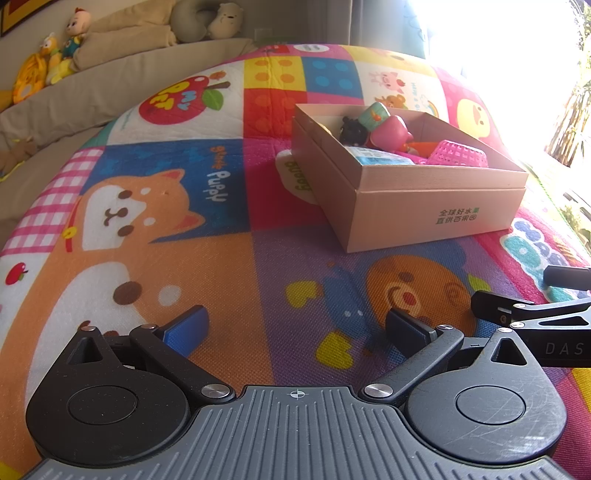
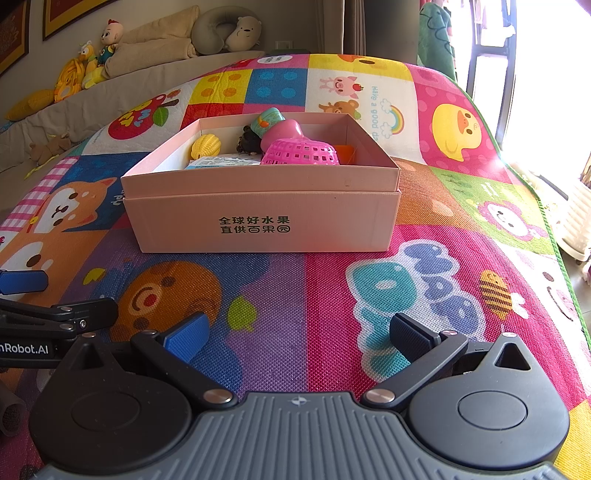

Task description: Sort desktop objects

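Note:
A pink cardboard box (image 2: 258, 218) (image 1: 424, 206) stands on the colourful play mat (image 2: 314, 314) (image 1: 166, 240). Inside lie a pink mesh basket (image 2: 301, 152) (image 1: 458, 153), a yellow toy corn (image 2: 205, 144), a pink toy (image 2: 288, 129) (image 1: 389, 131), a teal cup (image 2: 267, 119) (image 1: 375, 114), a dark doll (image 2: 249, 142) (image 1: 349, 129), an orange piece (image 2: 347, 153) and a white-blue packet (image 2: 221, 161) (image 1: 380, 157). My left gripper (image 1: 297, 326) is open over the mat, short of the box. My right gripper (image 2: 301, 334) is open too, facing the box's printed front. Nothing sits between either pair of fingers.
A beige sofa (image 2: 147, 70) with plush toys (image 2: 92, 55) and a neck pillow (image 2: 221, 31) runs behind the mat. A bright window (image 2: 535, 74) lies at the right. The right gripper's side (image 1: 535, 321) shows in the left wrist view; the left gripper's side (image 2: 55, 317) in the right one.

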Demonstrator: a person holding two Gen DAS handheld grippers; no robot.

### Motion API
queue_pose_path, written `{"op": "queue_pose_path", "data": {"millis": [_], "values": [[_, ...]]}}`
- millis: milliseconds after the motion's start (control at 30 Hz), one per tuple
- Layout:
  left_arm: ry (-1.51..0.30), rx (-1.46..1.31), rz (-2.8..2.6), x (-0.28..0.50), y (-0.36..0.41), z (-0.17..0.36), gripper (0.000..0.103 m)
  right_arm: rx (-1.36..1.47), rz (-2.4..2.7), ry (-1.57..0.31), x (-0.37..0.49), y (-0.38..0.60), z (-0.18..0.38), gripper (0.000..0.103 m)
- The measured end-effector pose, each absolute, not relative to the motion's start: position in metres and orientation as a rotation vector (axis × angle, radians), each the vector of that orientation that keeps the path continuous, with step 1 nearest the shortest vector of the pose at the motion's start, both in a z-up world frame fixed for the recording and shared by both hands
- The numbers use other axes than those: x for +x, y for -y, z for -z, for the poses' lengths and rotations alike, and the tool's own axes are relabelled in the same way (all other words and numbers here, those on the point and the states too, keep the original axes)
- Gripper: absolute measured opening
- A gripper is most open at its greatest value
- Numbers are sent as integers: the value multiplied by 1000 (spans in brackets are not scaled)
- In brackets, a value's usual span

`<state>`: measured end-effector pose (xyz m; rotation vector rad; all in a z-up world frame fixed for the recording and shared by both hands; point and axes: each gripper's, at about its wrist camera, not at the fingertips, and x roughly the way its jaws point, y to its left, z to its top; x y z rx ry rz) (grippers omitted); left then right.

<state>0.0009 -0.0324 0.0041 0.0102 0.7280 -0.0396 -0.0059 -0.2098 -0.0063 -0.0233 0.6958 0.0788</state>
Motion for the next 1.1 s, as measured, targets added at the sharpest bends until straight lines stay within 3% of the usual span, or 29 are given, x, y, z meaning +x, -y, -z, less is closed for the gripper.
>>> {"op": "queue_pose_path", "data": {"millis": [1100], "values": [[-724,-2,44,1,32,-5,103,-23,-79,-696,-6,210,6,103]]}}
